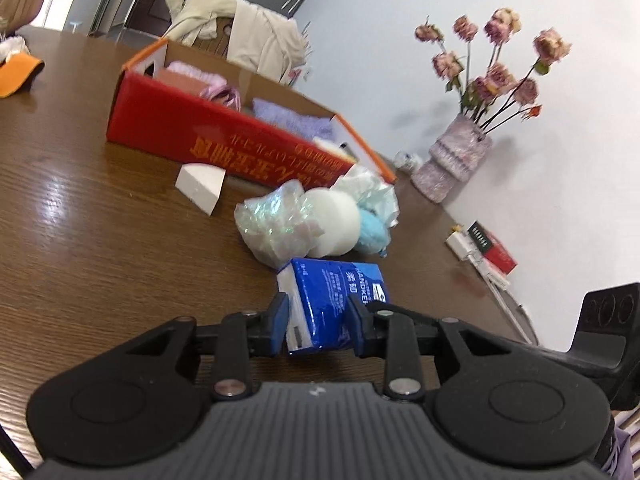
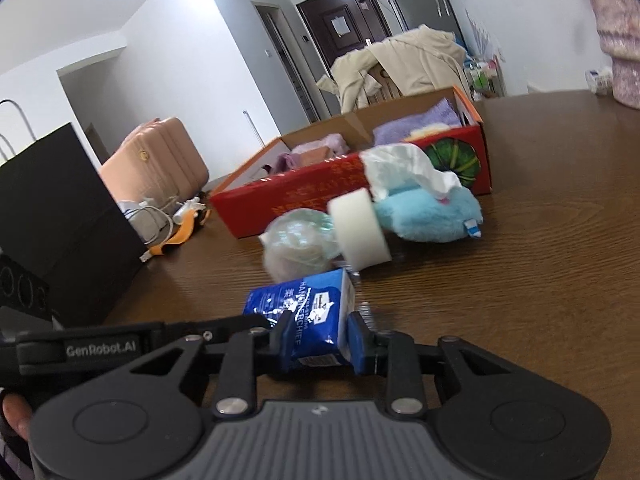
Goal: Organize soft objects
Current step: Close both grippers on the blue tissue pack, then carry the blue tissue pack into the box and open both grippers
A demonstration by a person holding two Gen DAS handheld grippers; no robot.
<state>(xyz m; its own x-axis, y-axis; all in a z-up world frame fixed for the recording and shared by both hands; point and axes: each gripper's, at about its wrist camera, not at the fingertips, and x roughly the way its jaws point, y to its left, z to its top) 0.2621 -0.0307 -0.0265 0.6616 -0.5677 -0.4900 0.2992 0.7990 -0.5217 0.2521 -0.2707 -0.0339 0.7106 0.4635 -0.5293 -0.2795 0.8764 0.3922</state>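
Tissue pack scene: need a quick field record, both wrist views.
held item: blue tissue pack
left gripper: shut on the pack
right gripper: shut on the same pack
box: red cardboard box, open, cloths inside
loose on table: white foam wedge, iridescent bag, white foam cylinder, blue plush
surface: wooden table

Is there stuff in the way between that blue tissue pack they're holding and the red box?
Yes. Both the left gripper and right gripper clamp the tissue pack. Between it and the red box lie a crinkly bag, a white foam roll and a blue plush.
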